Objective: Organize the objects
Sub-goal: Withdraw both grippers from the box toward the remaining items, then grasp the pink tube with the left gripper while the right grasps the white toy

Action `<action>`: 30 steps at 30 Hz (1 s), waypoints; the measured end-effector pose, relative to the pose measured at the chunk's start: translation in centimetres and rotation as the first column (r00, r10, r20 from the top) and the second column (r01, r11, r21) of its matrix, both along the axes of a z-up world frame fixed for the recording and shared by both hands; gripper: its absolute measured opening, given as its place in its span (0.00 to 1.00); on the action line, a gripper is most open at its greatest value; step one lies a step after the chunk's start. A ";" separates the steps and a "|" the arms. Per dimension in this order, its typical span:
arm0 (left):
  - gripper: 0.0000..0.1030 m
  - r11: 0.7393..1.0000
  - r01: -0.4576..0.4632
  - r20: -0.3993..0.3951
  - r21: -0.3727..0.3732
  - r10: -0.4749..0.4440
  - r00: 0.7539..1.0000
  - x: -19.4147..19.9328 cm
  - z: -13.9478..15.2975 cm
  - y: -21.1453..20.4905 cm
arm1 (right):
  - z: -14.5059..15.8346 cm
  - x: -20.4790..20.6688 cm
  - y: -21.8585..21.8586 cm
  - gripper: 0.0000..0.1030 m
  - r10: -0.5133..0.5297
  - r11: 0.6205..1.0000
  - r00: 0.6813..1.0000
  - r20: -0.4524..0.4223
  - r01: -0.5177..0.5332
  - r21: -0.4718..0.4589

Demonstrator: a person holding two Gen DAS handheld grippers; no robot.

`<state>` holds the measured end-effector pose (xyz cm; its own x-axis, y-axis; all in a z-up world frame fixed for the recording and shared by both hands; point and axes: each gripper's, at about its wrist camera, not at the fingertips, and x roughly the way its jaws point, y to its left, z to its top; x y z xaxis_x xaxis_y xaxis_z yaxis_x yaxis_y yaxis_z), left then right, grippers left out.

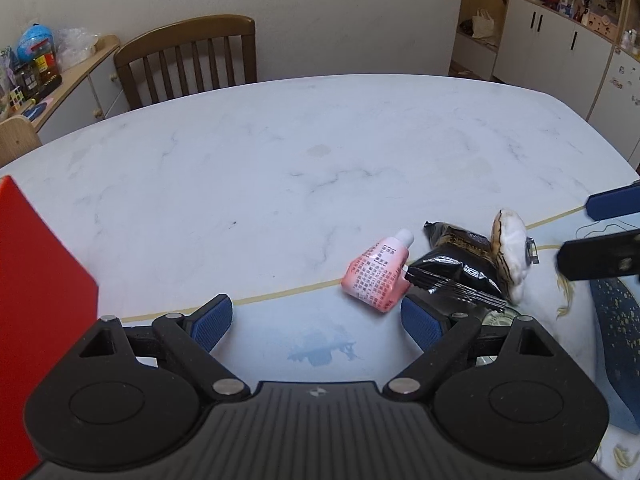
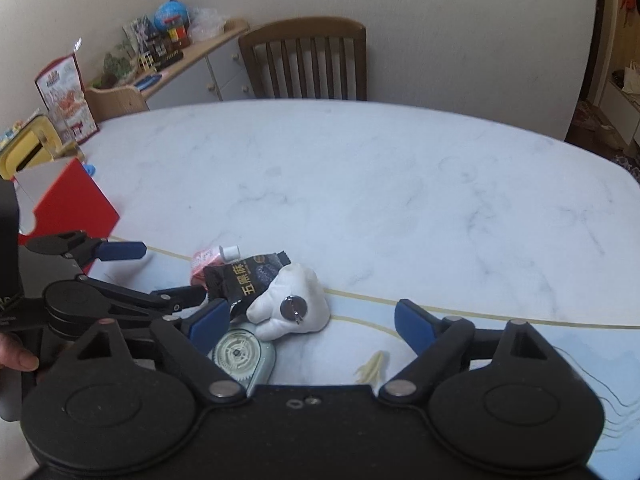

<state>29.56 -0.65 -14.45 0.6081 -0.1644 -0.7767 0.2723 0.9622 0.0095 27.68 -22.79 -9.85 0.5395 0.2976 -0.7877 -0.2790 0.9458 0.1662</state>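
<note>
Marble-patterned table (image 1: 280, 152) fills the left wrist view, with a wooden chair (image 1: 188, 60) behind it and a red box (image 1: 40, 272) at the left edge. Left gripper (image 1: 316, 318) stands wide with nothing between its blue pads; a pink pouch (image 1: 376, 276) with a white cap lies just beyond its right finger, touching a black snack packet (image 1: 456, 268), against which leans a white plush toy (image 1: 512, 256). Fingers of the right gripper (image 1: 600, 232) reach in from the right edge.

From the right wrist view the same table (image 2: 360, 184) shows the heap nearer: the plush toy (image 2: 292, 304) with a metal ring on it lies inside the spread of the right gripper (image 2: 312, 324), close to its left finger; its jaws are broad and press on nothing. The snack packet (image 2: 248, 280) sits behind the toy, the pouch (image 2: 208, 260) beyond that, and a round pale green thing (image 2: 240, 356) lies low by the left finger. The left gripper (image 2: 160, 272) hangs open beside the red box (image 2: 76, 208), which looks open-topped and is probably the bin.

To pick well, I would centre the right gripper on the toy's body, clear of the packet, and close gently since it is soft; the left should square up to the pouch and take it across its flat width
</note>
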 end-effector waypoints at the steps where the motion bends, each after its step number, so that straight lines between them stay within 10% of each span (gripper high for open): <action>1: 0.89 1.000 0.004 0.002 -0.003 -0.004 1.000 0.1 -0.1 0.0 | -0.3 0.3 0.1 0.83 0.003 1.000 1.000 -0.005 -0.003 -0.002; 16: 0.88 0.995 0.081 0.034 -0.055 -0.080 0.996 0.9 -1.0 -0.7 | -2.7 2.4 0.1 0.56 0.045 0.996 0.996 -0.074 -0.039 0.080; 23: 0.47 0.988 0.146 0.046 -0.042 -0.144 0.989 0.1 -0.5 -2.2 | -2.8 2.3 -0.1 0.53 0.046 0.995 0.997 -0.065 -0.040 0.087; 30: 0.27 0.990 0.140 0.025 -0.032 -0.140 0.990 -0.3 -0.1 -2.5 | -2.5 1.5 0.0 0.47 0.037 0.998 0.998 -0.049 -0.034 0.061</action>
<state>29.29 -3.14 -14.52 0.5949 -0.2749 -0.7553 0.4044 0.9145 -0.0143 29.17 -22.77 -12.33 0.4877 0.3632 -0.7939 -0.3022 0.9234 0.2368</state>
